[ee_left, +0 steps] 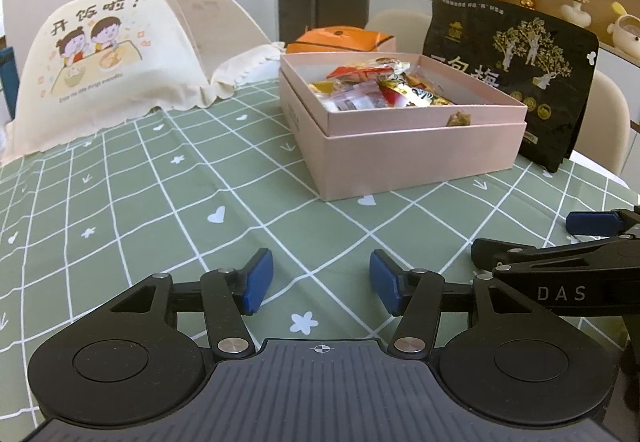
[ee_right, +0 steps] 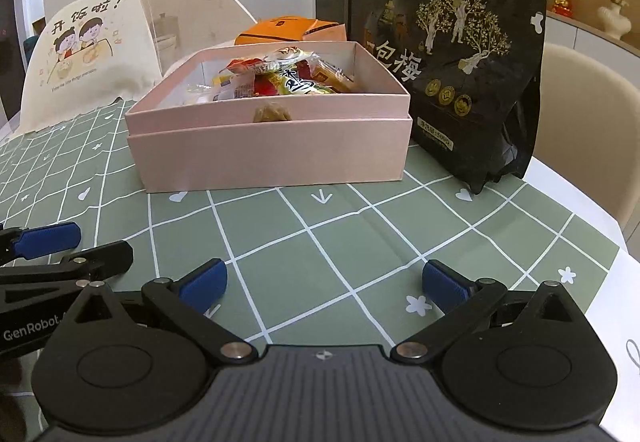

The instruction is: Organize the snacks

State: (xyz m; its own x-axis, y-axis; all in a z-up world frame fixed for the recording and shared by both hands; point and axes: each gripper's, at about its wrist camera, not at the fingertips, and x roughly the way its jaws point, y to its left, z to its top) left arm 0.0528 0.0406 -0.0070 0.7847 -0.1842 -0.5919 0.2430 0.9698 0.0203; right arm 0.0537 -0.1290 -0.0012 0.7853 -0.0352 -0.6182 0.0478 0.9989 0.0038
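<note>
Both sets of tongs are held low over the green checked surface (ee_right: 320, 242), with nothing between their blue pads: the left tongs (ee_left: 321, 284) stand partly apart, the right tongs (ee_right: 324, 284) spread as wide as they go. The wrapped snacks (ee_right: 276, 78) are piled inside the open pink box (ee_right: 272, 154), which sits ahead of both tools, and the large black plum bag (ee_right: 472, 74) is propped upright just beside the box's right wall, possibly touching it, though the contact line is hidden. A small brownish scrap (ee_right: 272, 113) is seen on the box's near rim; what it is cannot be made out. The risk from here is judged to lie with the bag: if it is pinched high or nudged by a spread finger, it could be tipped over toward the surface's right edge. The heaped packets could also be spilled if more is pressed in.
</note>
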